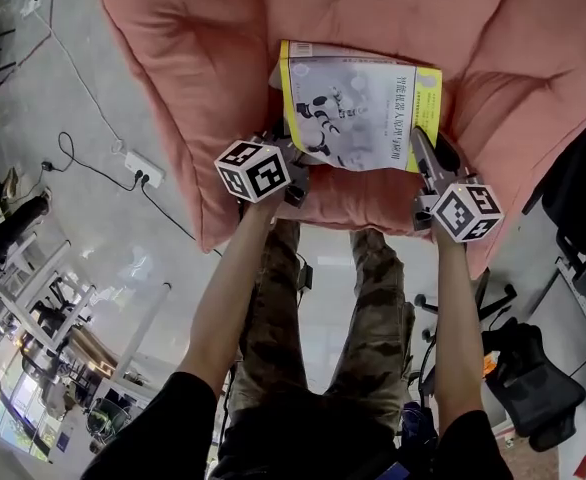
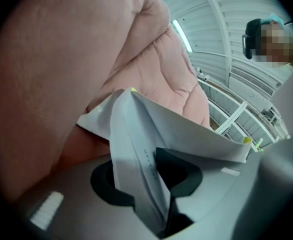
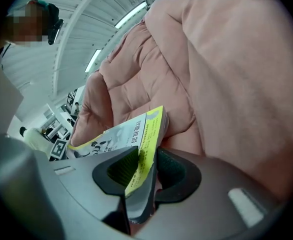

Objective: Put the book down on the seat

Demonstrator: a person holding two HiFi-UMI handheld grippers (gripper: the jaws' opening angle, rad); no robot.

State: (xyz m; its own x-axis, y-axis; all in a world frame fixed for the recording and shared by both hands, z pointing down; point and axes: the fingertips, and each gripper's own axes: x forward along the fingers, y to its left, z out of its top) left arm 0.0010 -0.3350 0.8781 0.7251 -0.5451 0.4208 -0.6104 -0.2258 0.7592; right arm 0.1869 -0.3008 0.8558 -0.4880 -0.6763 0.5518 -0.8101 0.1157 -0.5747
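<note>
Two grippers on one book [image 1: 363, 108]. Head view: I see the left gripper [image 1: 293, 155] on its near left corner and the right gripper [image 1: 421, 156] on its right edge. Grey-and-yellow cover faces up, over the pink seat cushion [image 1: 183, 78]; can't tell if the book touches the cushion. White power strip [image 1: 138, 168] on the floor, left of the seat. Left gripper view: jaws clamped on a fanned bunch of white pages, which splay up and out, with pink cushion close behind and to the left. Right gripper view: jaws clamped on the yellow-edged cover and the pages under it, cushion filling the right side.
</note>
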